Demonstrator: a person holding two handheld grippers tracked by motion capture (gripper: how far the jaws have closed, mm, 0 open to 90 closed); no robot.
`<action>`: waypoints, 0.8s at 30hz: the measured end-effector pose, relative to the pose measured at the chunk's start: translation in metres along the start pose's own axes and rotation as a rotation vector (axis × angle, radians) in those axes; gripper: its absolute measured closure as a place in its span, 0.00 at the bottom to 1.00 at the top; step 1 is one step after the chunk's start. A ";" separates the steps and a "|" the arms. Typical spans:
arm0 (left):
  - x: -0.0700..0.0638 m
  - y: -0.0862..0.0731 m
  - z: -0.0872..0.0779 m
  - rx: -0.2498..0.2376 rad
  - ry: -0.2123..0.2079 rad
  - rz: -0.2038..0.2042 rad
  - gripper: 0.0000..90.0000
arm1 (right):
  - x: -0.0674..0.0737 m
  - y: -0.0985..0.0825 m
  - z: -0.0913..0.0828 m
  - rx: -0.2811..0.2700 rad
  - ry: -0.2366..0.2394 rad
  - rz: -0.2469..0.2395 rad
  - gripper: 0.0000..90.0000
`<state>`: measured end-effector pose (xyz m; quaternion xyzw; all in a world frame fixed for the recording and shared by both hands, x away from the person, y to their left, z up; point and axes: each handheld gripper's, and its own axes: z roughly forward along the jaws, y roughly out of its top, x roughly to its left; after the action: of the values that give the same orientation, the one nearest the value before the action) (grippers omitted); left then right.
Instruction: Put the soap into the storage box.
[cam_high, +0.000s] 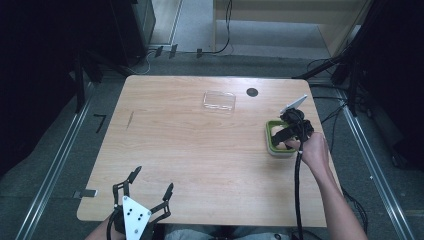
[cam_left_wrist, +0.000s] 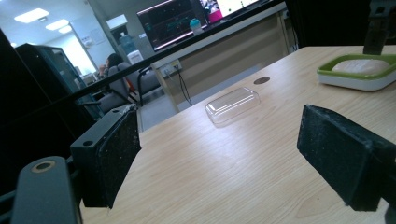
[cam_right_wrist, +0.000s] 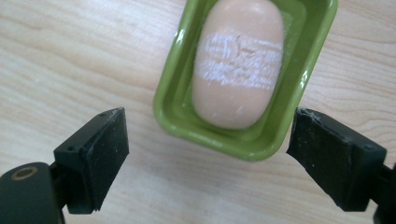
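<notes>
A green soap dish (cam_high: 271, 136) stands near the table's right edge and holds a pale pink bar of soap (cam_right_wrist: 238, 60) with a scuffed white band across it. My right gripper (cam_right_wrist: 208, 158) hovers above the dish (cam_right_wrist: 275, 126), pointing down, jaws wide open and apart from both dish and soap. In the high view that right gripper (cam_high: 289, 135) hangs over the dish, held by a hand. My left gripper (cam_high: 150, 186) rests at the table's near left edge, open and empty. Its camera sees the dish (cam_left_wrist: 357, 74) and the soap (cam_left_wrist: 362, 65) far off to the right.
A clear plastic lid (cam_high: 219, 101) lies on the far middle of the wooden table (cam_high: 190, 150), beside a dark round cable hole (cam_high: 252, 92). The lid (cam_left_wrist: 232, 105) is also ahead of the left gripper (cam_left_wrist: 219, 158). A black cable trails from the right gripper along the forearm.
</notes>
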<state>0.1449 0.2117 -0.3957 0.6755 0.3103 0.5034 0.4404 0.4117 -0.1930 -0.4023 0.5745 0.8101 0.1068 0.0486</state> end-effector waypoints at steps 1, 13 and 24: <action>0.000 0.000 0.000 0.000 0.000 -0.001 0.15 | 0.002 -0.002 -0.001 -0.001 0.000 -0.008 0.14; 0.000 0.000 0.000 0.000 -0.004 0.007 0.15 | 0.018 -0.024 -0.015 -0.003 -0.011 -0.078 0.13; -0.001 0.000 0.000 0.000 -0.004 0.007 0.15 | 0.032 -0.046 -0.023 -0.004 -0.013 -0.127 0.13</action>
<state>0.1451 0.2110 -0.3958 0.6774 0.3073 0.5036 0.4394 0.3543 -0.1804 -0.3886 0.5227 0.8443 0.1011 0.0616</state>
